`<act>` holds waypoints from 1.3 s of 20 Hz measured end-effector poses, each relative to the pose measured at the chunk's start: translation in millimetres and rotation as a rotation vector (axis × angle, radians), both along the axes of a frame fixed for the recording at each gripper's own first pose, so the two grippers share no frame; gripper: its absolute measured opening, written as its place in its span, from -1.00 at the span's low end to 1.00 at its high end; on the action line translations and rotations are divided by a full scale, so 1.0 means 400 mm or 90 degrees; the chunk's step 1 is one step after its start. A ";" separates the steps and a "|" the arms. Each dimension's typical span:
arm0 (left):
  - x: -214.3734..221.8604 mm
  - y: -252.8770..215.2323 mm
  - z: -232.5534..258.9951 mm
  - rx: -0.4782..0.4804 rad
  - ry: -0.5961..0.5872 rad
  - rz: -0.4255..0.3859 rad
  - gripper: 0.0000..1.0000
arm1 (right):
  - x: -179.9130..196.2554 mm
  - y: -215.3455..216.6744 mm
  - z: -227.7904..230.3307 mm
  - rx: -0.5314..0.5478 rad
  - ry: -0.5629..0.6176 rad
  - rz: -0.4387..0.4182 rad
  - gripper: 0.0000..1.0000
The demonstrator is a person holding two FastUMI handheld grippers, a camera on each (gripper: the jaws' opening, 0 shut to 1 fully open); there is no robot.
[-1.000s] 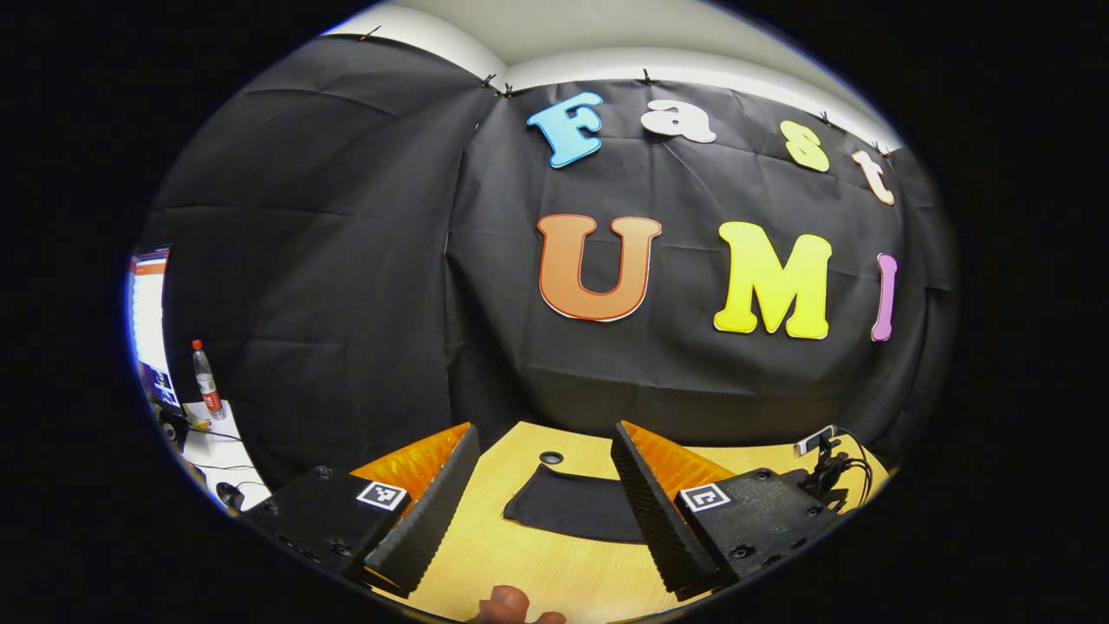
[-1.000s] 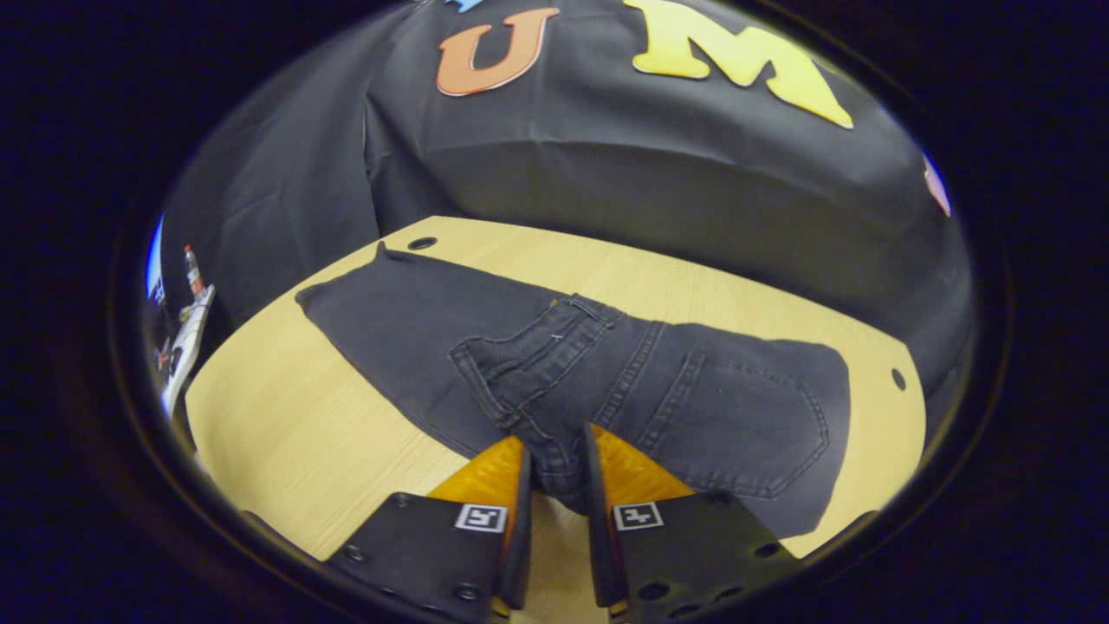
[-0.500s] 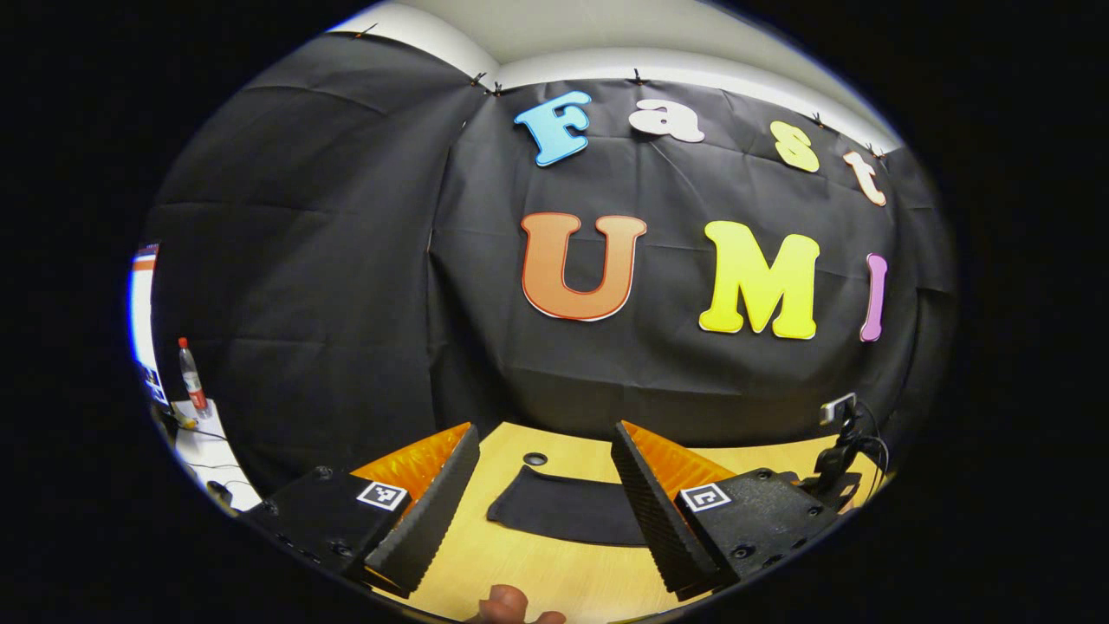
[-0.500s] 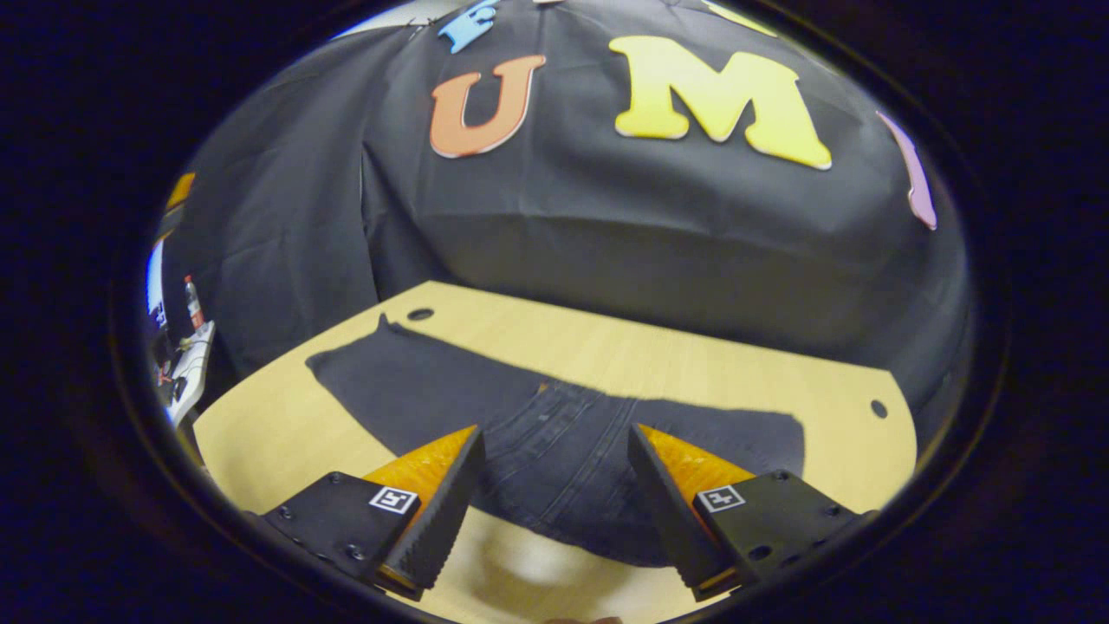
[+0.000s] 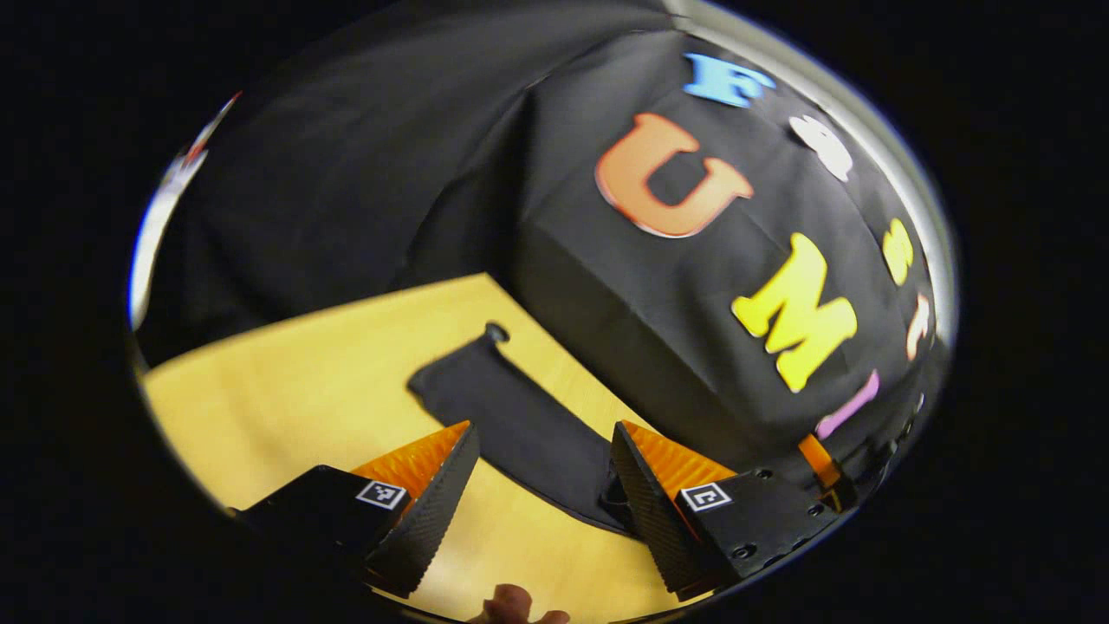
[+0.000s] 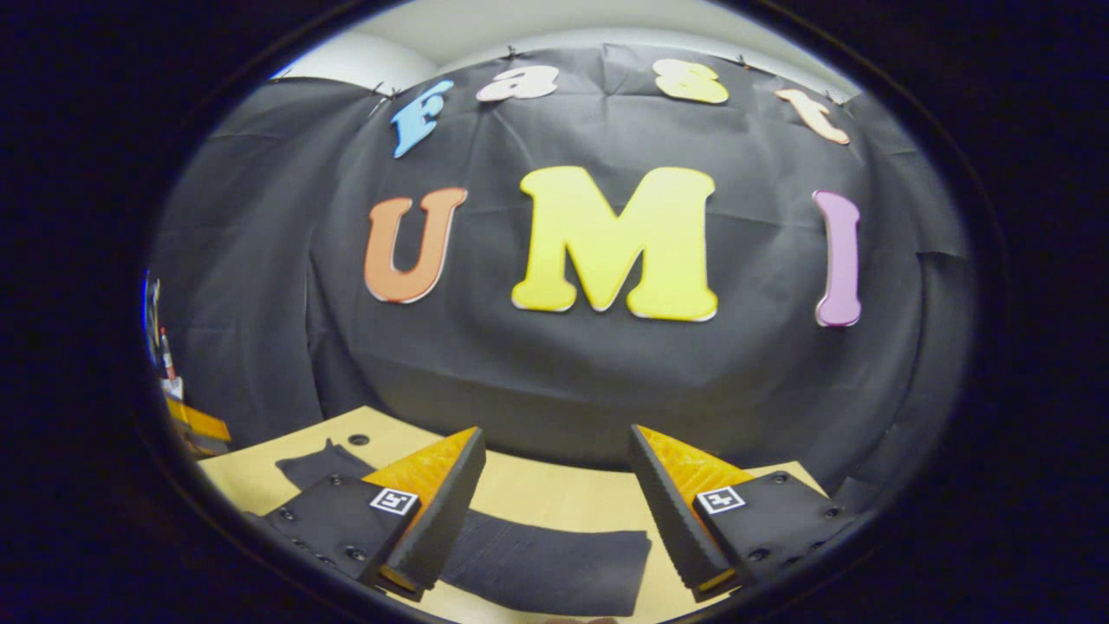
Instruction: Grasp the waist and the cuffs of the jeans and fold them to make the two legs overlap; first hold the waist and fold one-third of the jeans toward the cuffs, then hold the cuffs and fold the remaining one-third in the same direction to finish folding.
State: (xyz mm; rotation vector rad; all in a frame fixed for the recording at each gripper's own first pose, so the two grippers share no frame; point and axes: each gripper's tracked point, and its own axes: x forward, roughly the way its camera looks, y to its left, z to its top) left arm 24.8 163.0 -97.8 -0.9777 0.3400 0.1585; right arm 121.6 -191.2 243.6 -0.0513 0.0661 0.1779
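Observation:
The dark jeans (image 5: 520,425) lie flat on the wooden table (image 5: 321,373), their cuff end reaching toward a hole near the table's far edge. In the left gripper view my left gripper (image 5: 544,468) is open above the leg fabric, tilted, with nothing between its fingers. In the right gripper view the jeans (image 6: 546,563) lie as a flat dark band across the table (image 6: 554,494). My right gripper (image 6: 557,472) is open above them and holds nothing.
The black cloth wall rises right behind the table's far edge. A round hole (image 6: 358,439) sits in the tabletop near the cuff end. A fingertip of the holding hand (image 5: 511,602) shows at the bottom of the left gripper view.
My right gripper let go of the waist fabric, opened, rose and tipped up toward the wall. My left gripper stayed open and rolled, now looking along the leg.

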 end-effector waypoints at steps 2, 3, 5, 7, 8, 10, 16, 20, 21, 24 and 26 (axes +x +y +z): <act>0.021 0.034 -0.083 -0.120 0.031 0.041 0.99 | -0.007 -0.048 0.058 0.005 -0.022 -0.019 0.96; 0.046 0.059 -0.115 -0.160 0.037 0.066 1.00 | -0.014 -0.071 0.085 0.004 -0.034 -0.025 0.96; 0.085 0.106 -0.187 -0.187 0.055 0.106 0.99 | -0.028 -0.112 0.123 0.002 -0.051 -0.038 0.96; 0.121 0.133 -0.228 -0.207 0.075 0.123 0.99 | -0.039 -0.155 0.152 0.000 -0.057 -0.051 0.96; 0.130 0.154 -0.253 -0.212 0.082 0.134 0.99 | -0.044 -0.175 0.165 -0.001 -0.062 -0.059 0.96; 0.162 0.171 -0.285 -0.209 0.099 0.151 1.00 | -0.044 -0.219 0.179 -0.002 -0.067 -0.076 0.97; 0.249 0.203 -0.299 -0.201 0.077 0.168 0.97 | -0.041 -0.346 0.182 0.022 -0.046 -0.124 0.97; 0.303 0.202 -0.304 -0.191 0.056 0.180 1.00 | -0.040 -0.399 0.175 0.011 -0.034 -0.143 1.00; 0.310 0.211 -0.309 -0.192 0.054 0.188 0.94 | -0.042 -0.406 0.176 0.014 -0.032 -0.145 1.00; 0.332 0.213 -0.330 -0.198 0.059 0.206 0.45 | -0.038 -0.417 0.169 0.007 -0.026 -0.145 0.97; 0.339 0.207 -0.363 -0.215 0.081 0.208 -0.03 | -0.040 -0.423 0.169 0.000 -0.023 -0.143 0.97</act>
